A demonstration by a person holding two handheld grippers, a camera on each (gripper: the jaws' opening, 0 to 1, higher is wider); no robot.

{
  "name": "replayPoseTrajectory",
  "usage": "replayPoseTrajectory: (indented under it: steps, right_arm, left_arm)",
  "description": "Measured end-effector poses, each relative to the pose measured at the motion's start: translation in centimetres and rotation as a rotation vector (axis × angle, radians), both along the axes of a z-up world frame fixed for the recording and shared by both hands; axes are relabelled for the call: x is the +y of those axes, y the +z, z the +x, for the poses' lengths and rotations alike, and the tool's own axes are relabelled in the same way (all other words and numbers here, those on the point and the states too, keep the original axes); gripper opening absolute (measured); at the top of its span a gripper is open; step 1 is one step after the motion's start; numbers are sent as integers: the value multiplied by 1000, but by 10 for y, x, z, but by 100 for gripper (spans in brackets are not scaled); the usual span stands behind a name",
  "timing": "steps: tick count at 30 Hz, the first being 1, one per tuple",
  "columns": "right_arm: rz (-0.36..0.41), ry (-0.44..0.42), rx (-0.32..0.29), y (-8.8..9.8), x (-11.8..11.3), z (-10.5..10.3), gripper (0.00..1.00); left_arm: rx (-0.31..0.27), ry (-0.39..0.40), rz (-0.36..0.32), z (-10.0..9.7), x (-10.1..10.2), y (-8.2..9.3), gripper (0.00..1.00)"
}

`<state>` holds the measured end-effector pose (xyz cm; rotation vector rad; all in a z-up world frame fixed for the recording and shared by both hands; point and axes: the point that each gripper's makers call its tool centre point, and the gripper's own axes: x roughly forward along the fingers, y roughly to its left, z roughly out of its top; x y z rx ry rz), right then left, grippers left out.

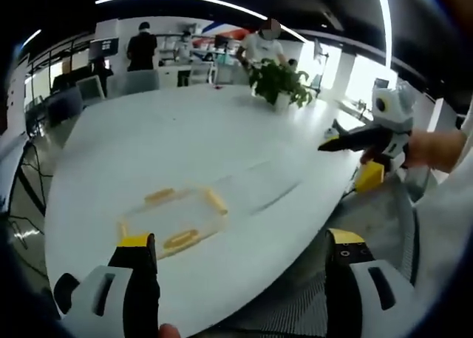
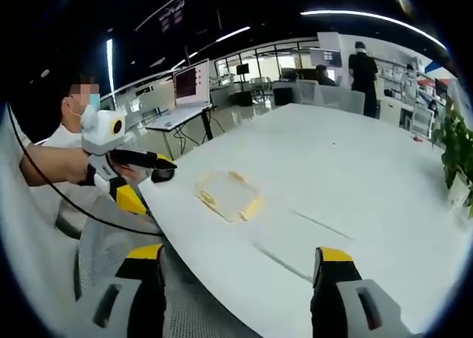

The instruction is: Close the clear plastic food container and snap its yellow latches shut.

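A clear plastic food container (image 1: 176, 218) with yellow latches on its sides lies flat on the white table (image 1: 192, 131), near the front edge. Blur hides whether the latches are snapped down. My left gripper (image 1: 240, 260) hovers just short of it, jaws wide apart and holding nothing. The right gripper (image 1: 347, 140) comes in from the right, held by a hand, above the table edge. In the right gripper view the container (image 2: 228, 194) sits ahead and a little left of my right gripper (image 2: 240, 271), which is open and holds nothing. The left gripper (image 2: 151, 162) shows at the left.
A potted plant (image 1: 279, 83) stands at the far side of the table, also the plant (image 2: 454, 149) at the right rim. A grey mesh chair (image 2: 103, 238) is below the near table edge. People, chairs and a monitor (image 2: 191, 83) fill the background.
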<state>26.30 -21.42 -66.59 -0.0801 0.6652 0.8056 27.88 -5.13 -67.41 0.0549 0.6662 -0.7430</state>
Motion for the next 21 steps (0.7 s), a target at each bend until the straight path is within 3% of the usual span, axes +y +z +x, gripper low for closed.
replayPoseTrajectory:
  steps: [13,21]
  right_arm:
    - [-69,60,-47,3,24,19,79]
    - [-135,122,-88,3,38,36,76]
  left_arm:
    - [-3,-96,56,15,31,0,90]
    - [-35,-169,96,29,42,2,87]
